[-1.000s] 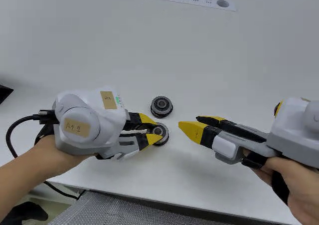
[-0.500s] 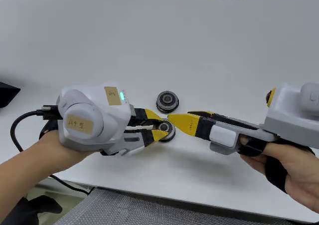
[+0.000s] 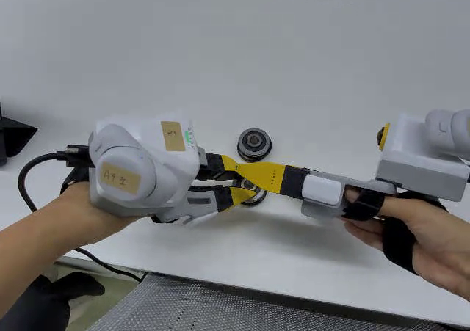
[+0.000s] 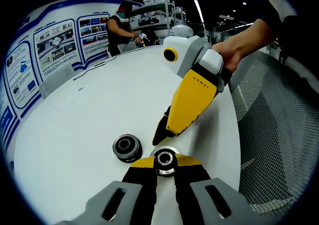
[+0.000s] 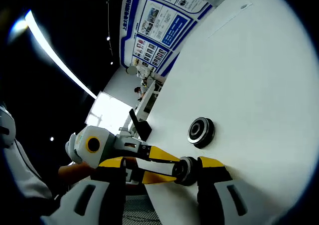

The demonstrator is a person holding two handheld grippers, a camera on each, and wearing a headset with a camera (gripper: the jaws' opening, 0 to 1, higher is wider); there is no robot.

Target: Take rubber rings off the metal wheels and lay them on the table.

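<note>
Two wheels on the white table [image 3: 330, 89] right now, so here's how it looks from my end. My left gripper [image 4: 166, 161] is closed tight on the near wheel [image 4: 165, 155], with a yellow tip on each side of it. From the head view that wheel sits low, right at the tabletop close to the front edge. I honestly can't tell if it's resting on the surface or lifted a hair.

My right gripper [image 5: 160, 162] comes in from the opposite side with its jaws spread wide. In the right gripper view, one of its yellow tips is right up against the near wheel, and the other tip is well off to the far side of the left gripper's jaws. I can't tell whether that close tip is actually pressing on the wheel or just beside it. In the left gripper view, the long yellow jaw slants down to a dark tip just above the wheel.

The far wheel [image 3: 254, 143] lies flat on the table just behind the near one, apart from both grippers.

As for the rubber rings, both wheels look dark around a metal hub, but at this size I can't separate rubber from metal.

A black cable [image 3: 29, 177] trails off the back of the left gripper.
</note>
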